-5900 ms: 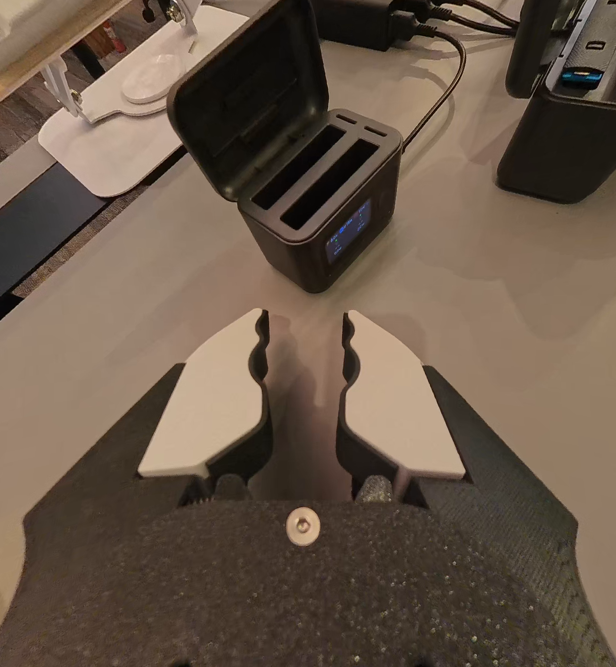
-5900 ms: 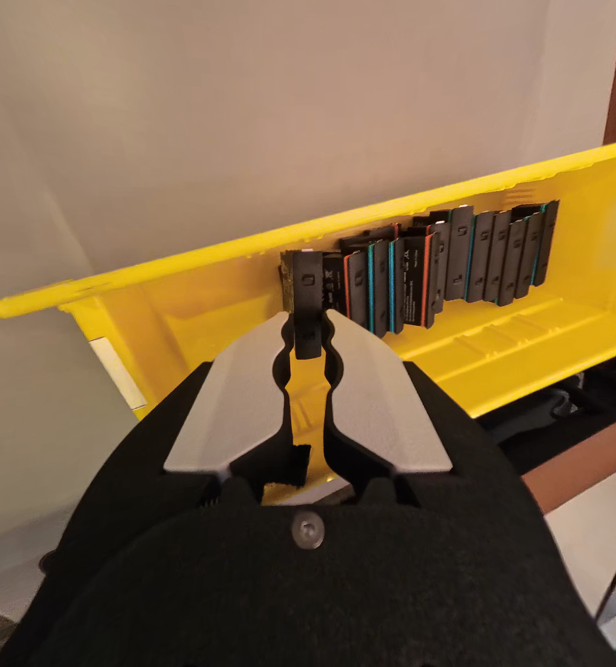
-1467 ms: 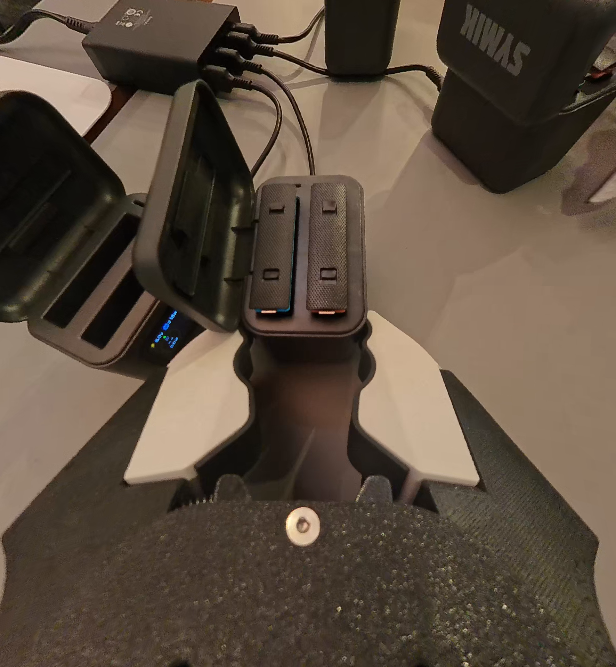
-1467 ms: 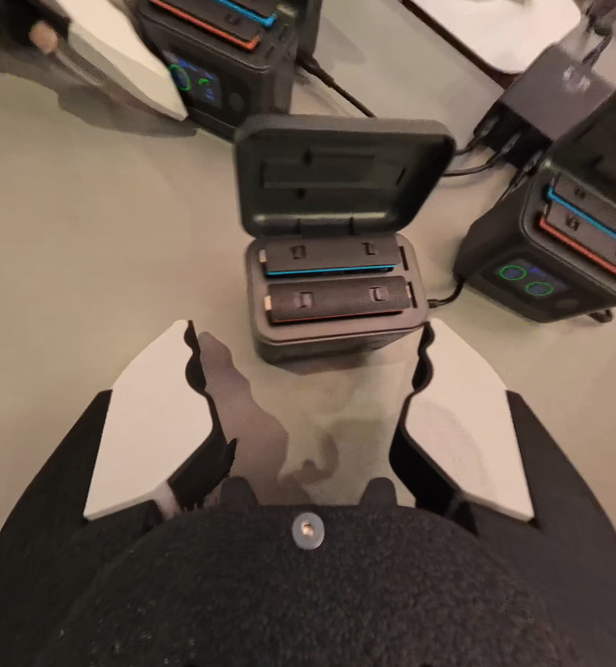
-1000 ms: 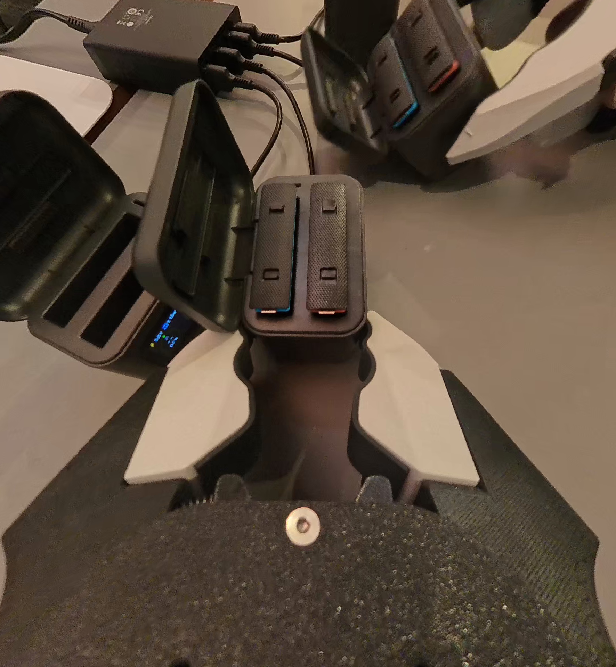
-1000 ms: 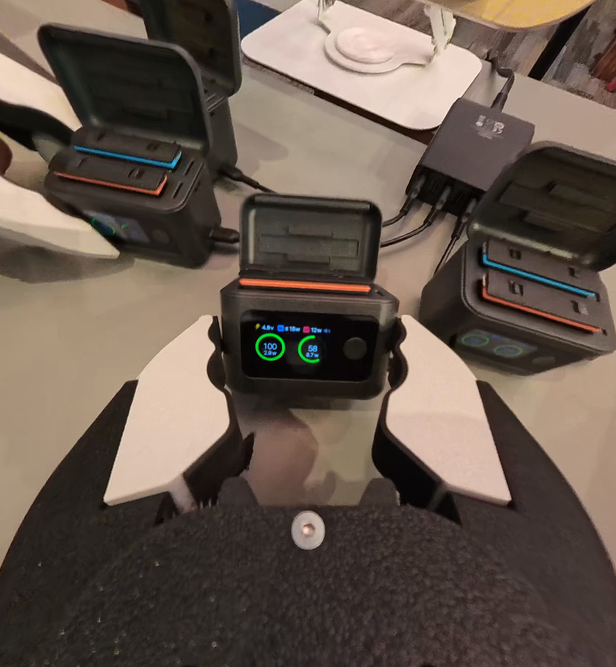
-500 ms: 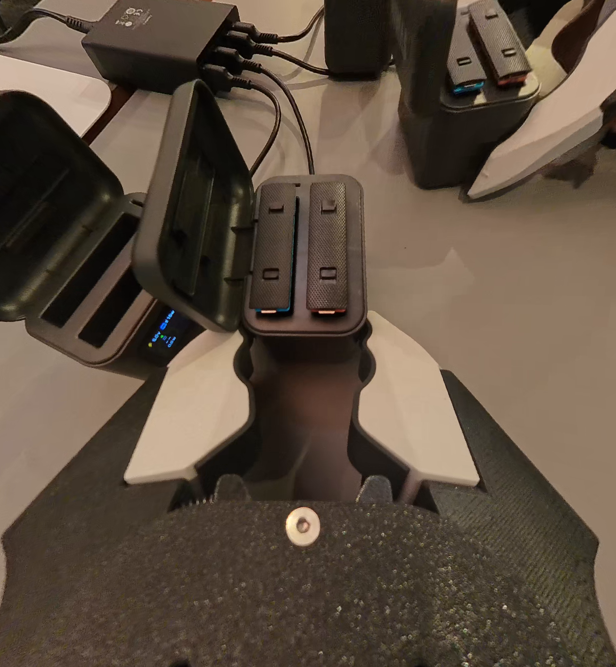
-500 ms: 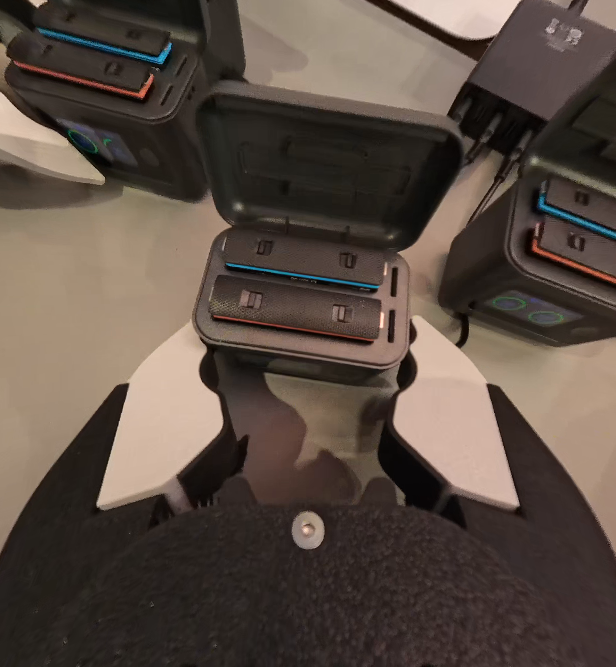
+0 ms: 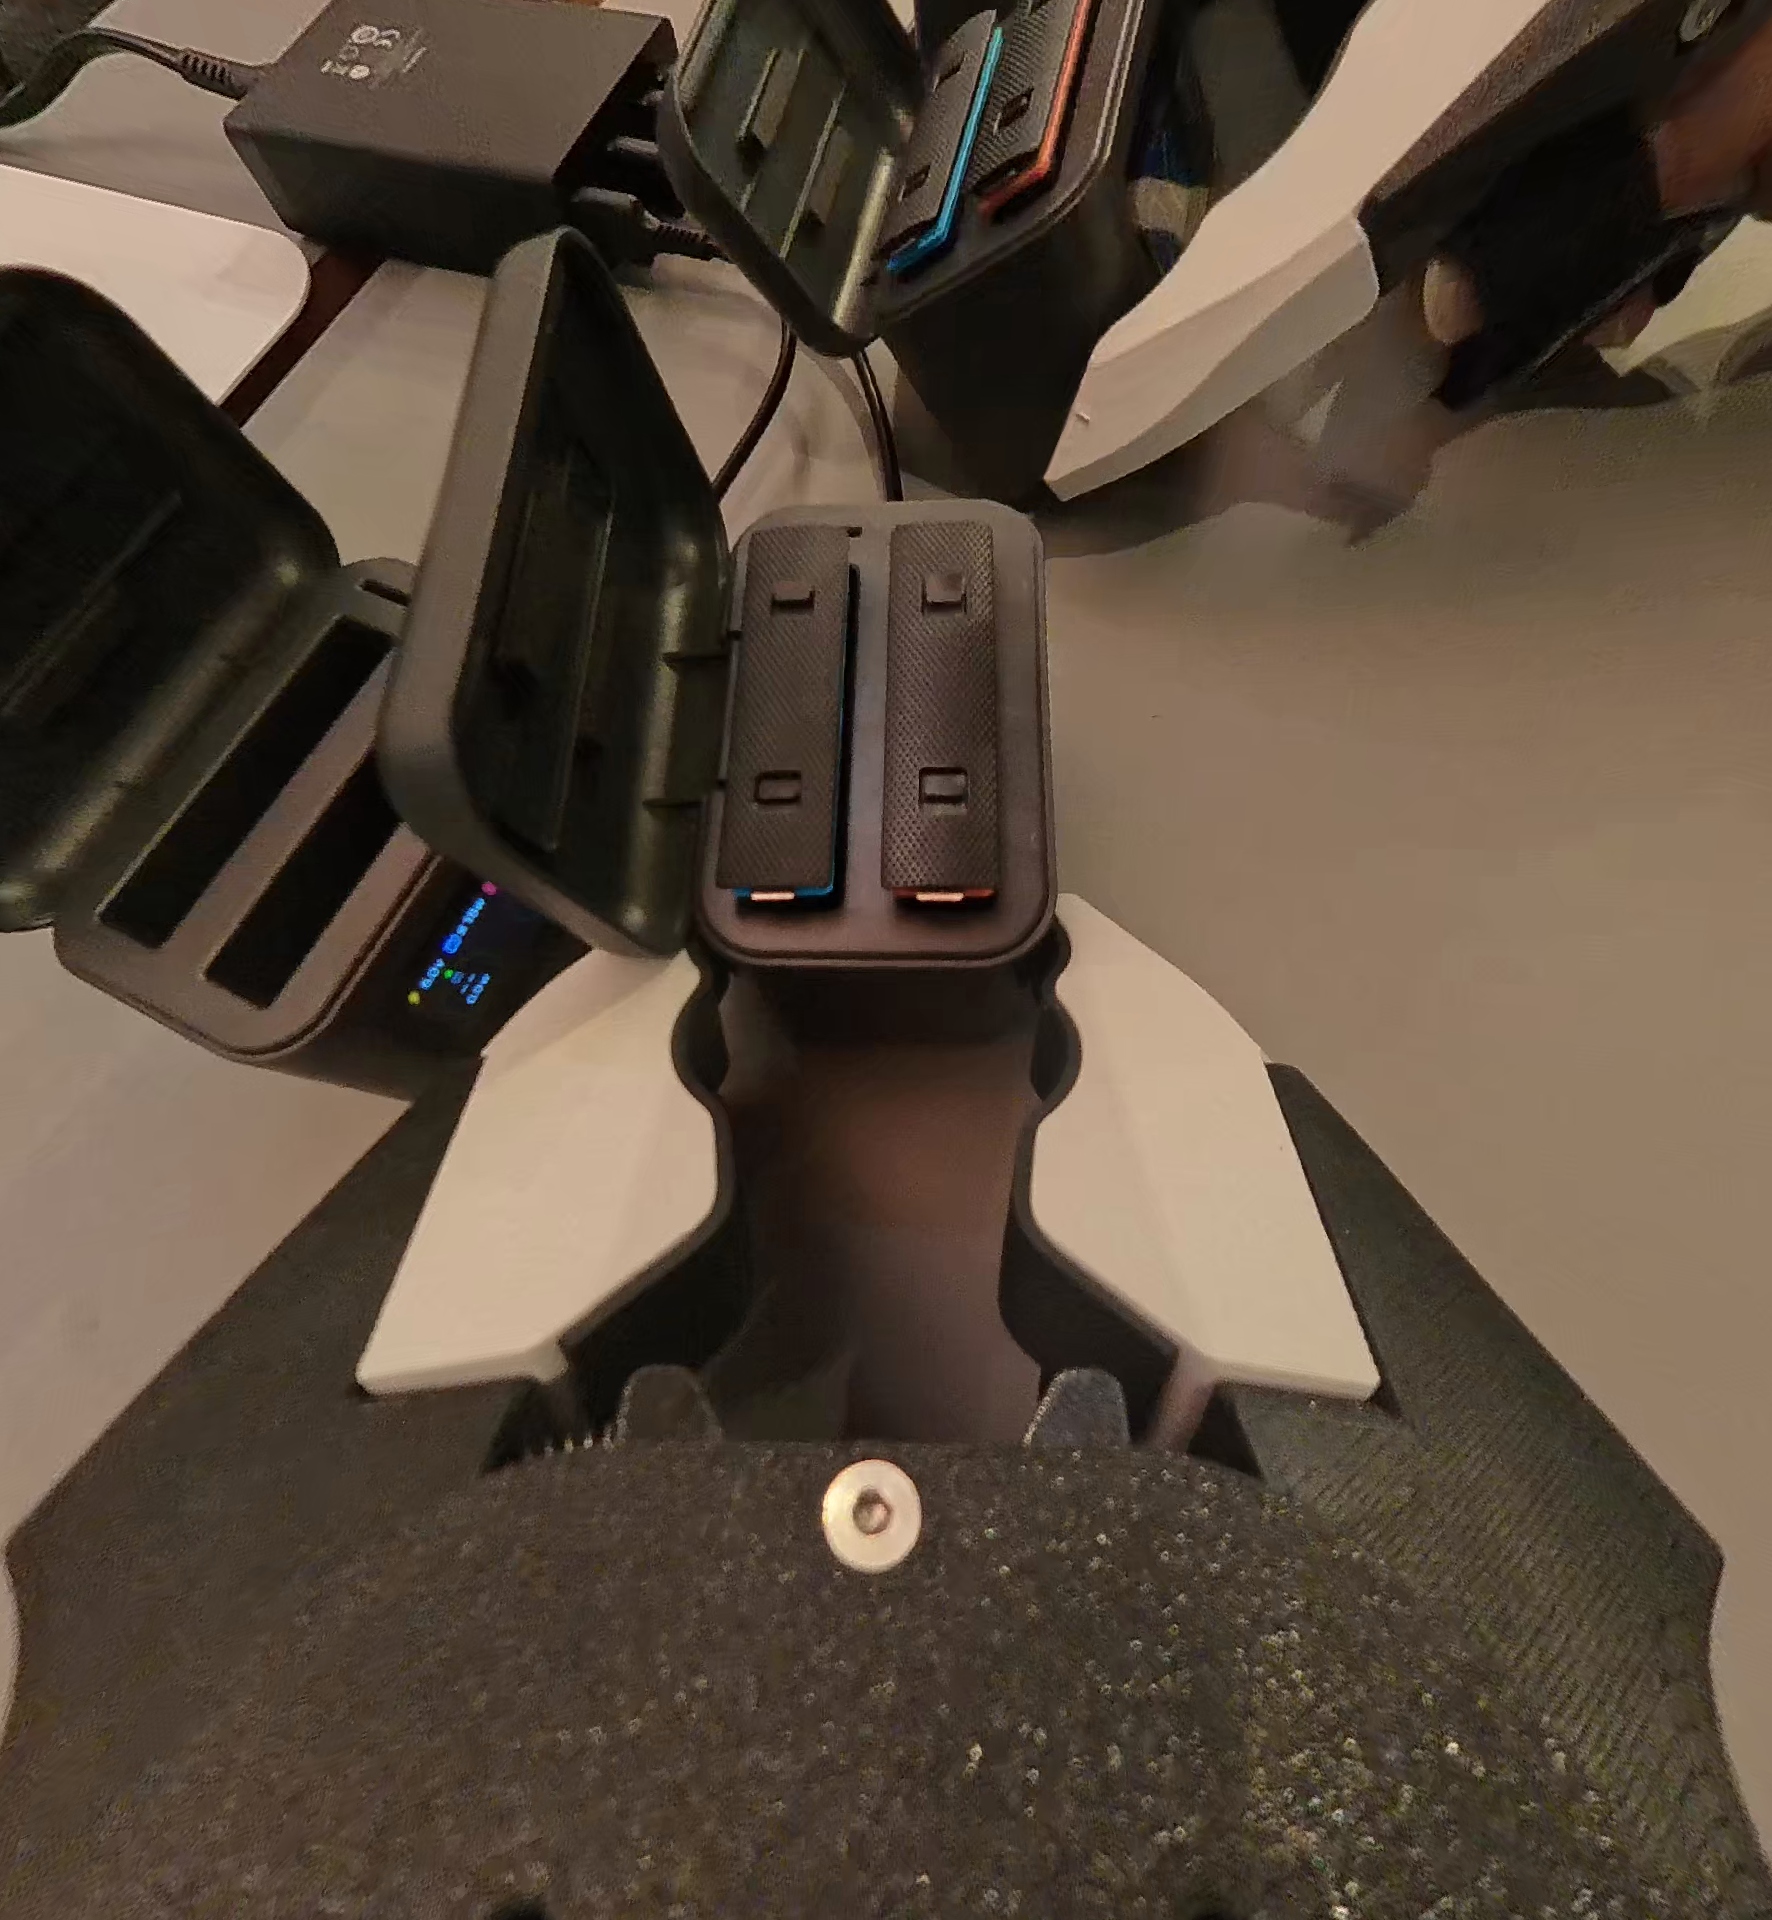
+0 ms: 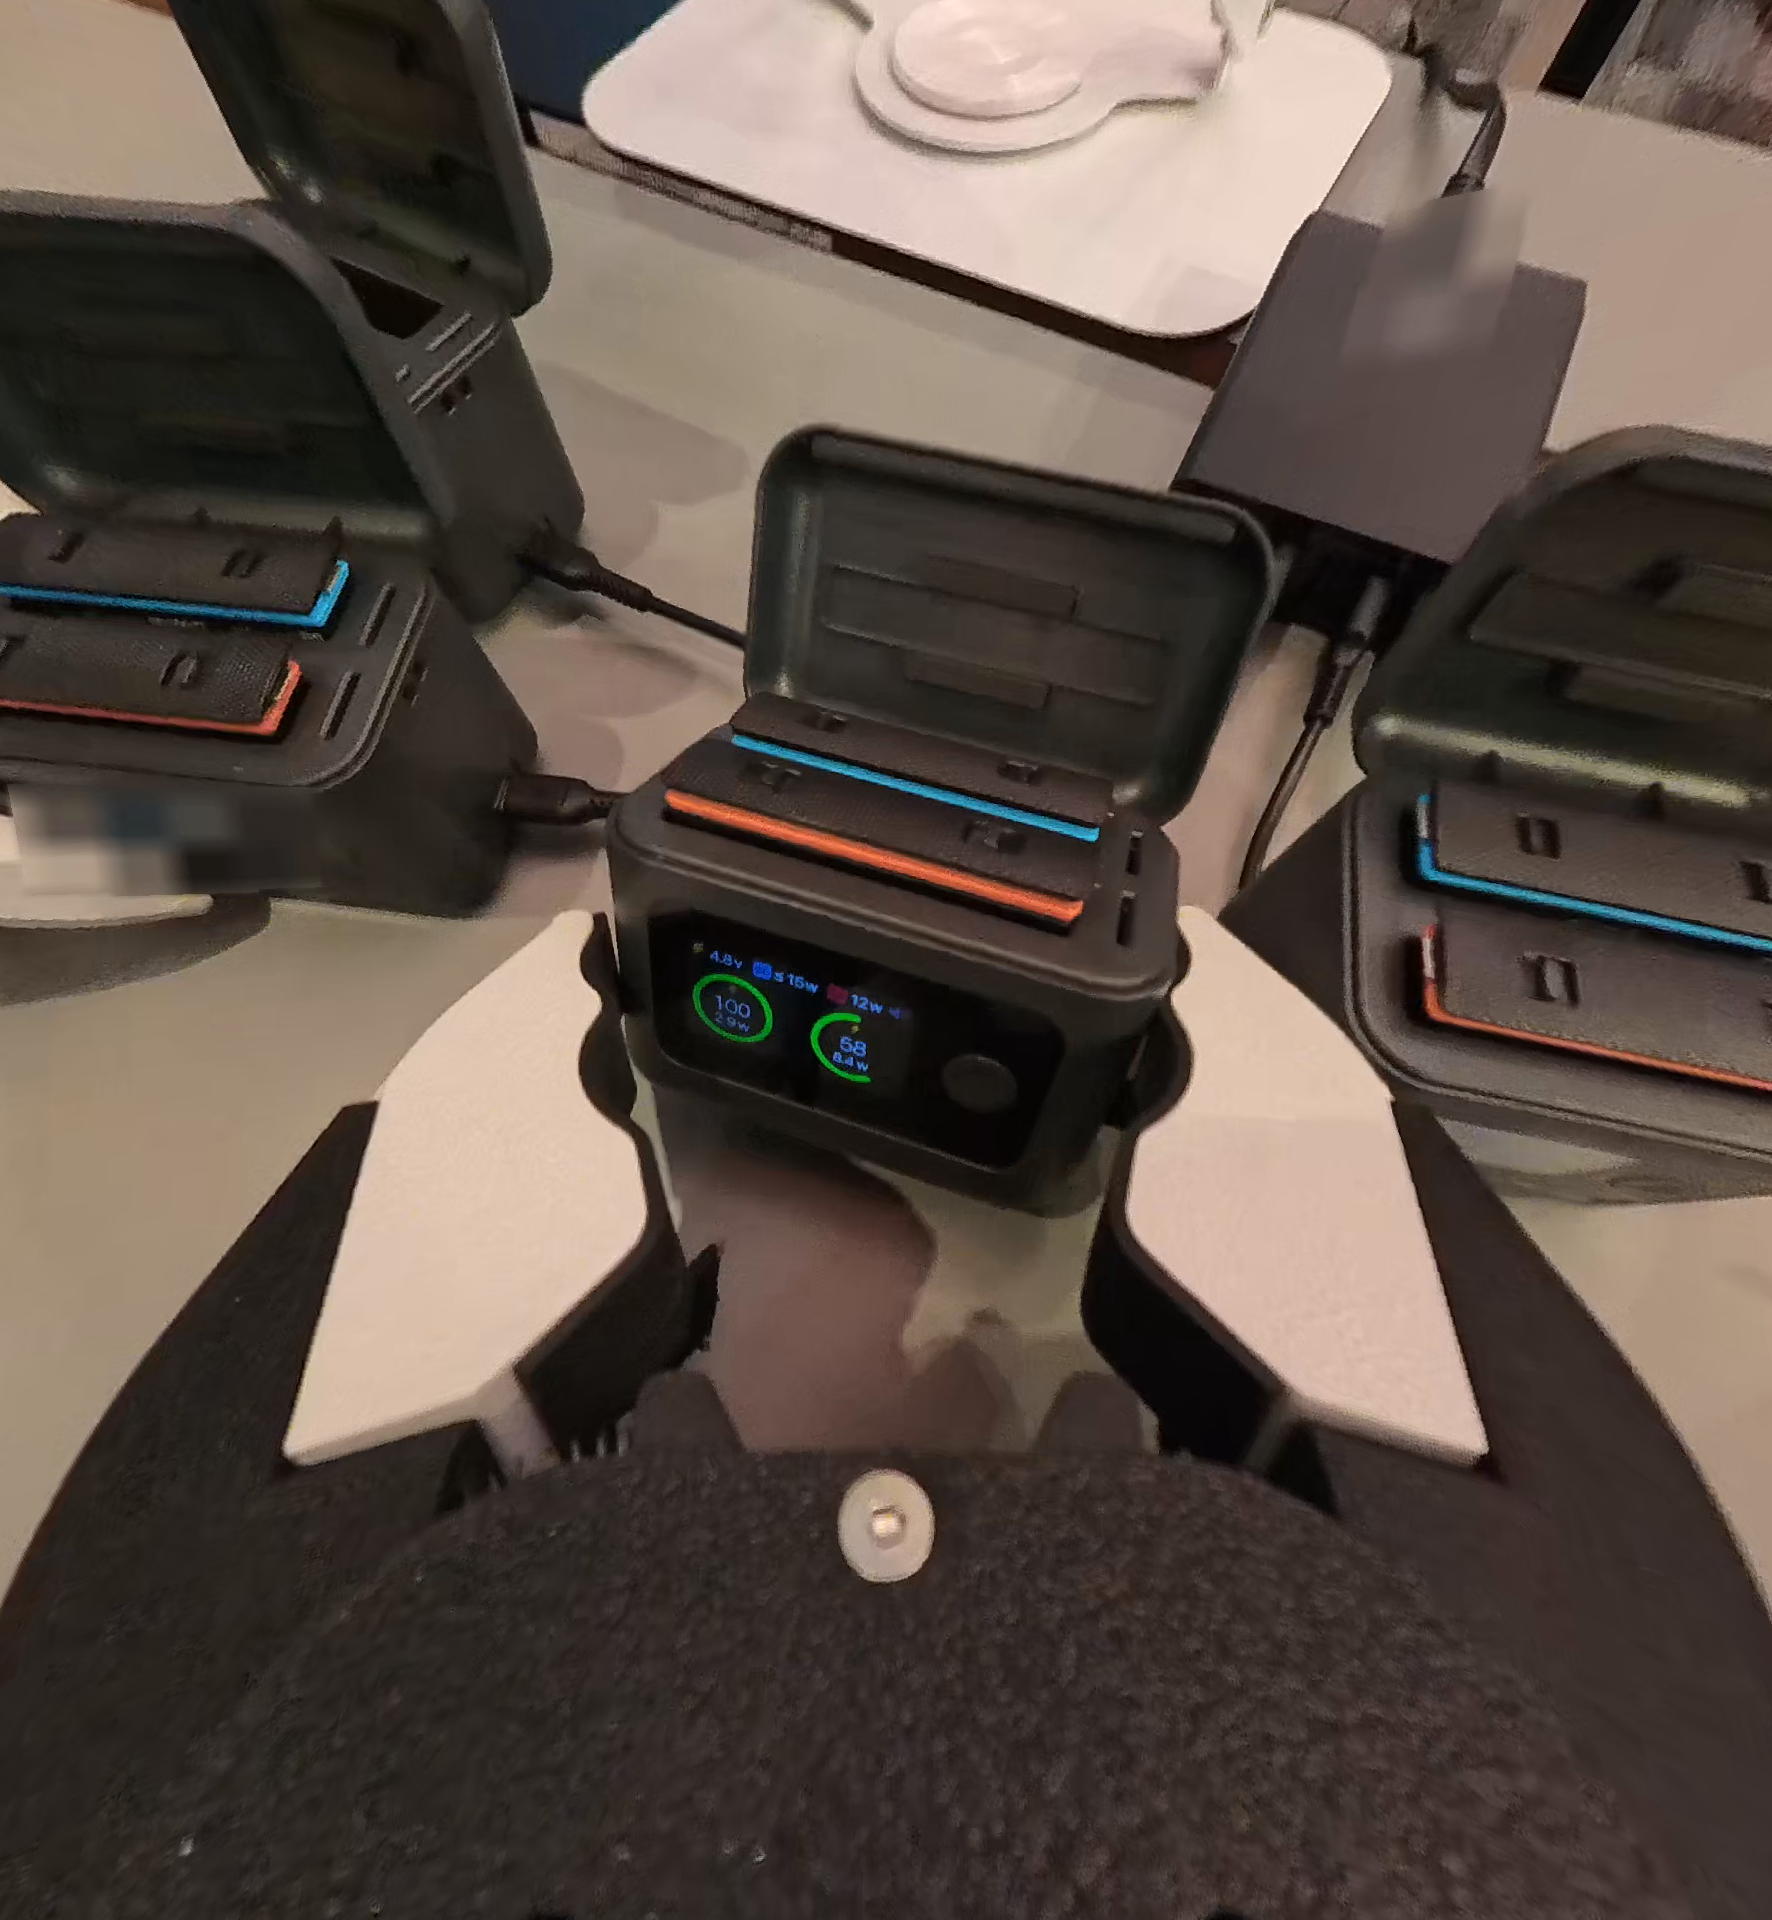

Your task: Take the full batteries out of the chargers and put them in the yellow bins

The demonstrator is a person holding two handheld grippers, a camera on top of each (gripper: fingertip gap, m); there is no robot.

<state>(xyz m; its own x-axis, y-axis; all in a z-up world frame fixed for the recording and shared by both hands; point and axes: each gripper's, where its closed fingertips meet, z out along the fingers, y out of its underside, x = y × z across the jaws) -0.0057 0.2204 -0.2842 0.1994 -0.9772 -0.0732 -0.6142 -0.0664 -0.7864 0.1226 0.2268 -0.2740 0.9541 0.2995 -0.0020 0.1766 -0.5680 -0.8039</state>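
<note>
Saw a smooth, matte grey-beige table (image 9: 1484, 935) filling most of both views, bare in the near stretches. Found it lit warm and dim, with soft-edged brownish shadows pooled on the surface and no hard glare. Noted a flat white base plate with rounded corners (image 10: 1225, 187) lying just past the table's far edge, a low round white disc (image 10: 986, 73) on top of it. Made out a thin dark brown strip (image 10: 965, 270) between plate and table. Glimpsed mottled grey flooring (image 10: 1713, 94) beyond, blurred, and a dark blue patch (image 10: 560, 42) beside the plate.
</note>
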